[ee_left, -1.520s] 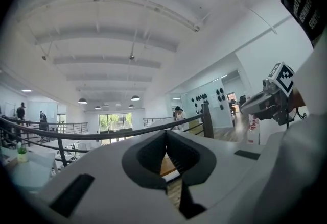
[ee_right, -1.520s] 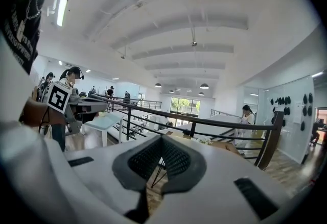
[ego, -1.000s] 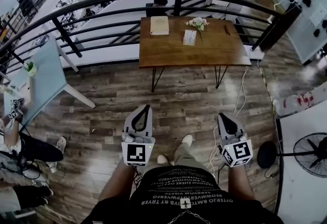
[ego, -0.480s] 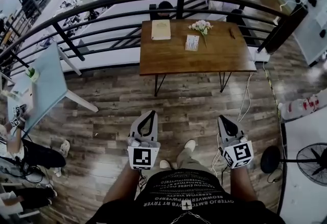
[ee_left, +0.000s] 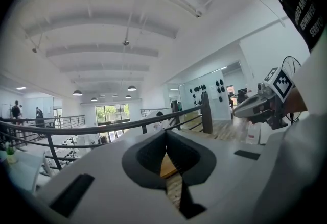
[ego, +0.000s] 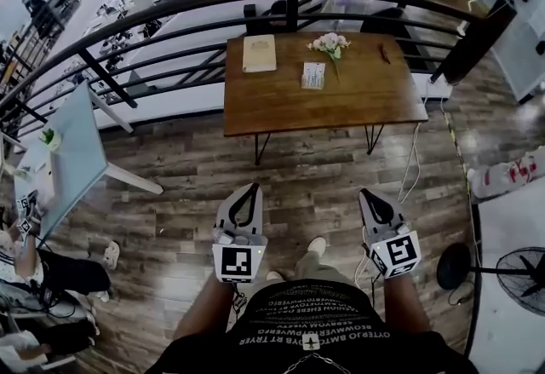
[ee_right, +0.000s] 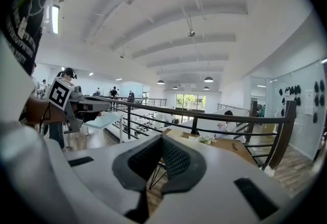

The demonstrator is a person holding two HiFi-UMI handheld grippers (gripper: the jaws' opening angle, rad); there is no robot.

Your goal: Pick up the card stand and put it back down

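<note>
Item: small white card stand (ego: pixel 313 75), on brown wooden table (ego: pixel 281 104) beside white flower bunch (ego: pixel 330 43), well apart from both grippers. Left gripper (ego: pixel 248 193) & right gripper (ego: pixel 370 196): jaws together, nothing btwn, held low by the person's waist. Status, by my read: not begun; approach, pick-up & put-down all left.

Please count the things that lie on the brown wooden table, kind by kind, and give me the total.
Tan book: 1
Card stand: 1
Flower bunch: 1
Small dark item, too small to identify: 1
Total: 4
</note>
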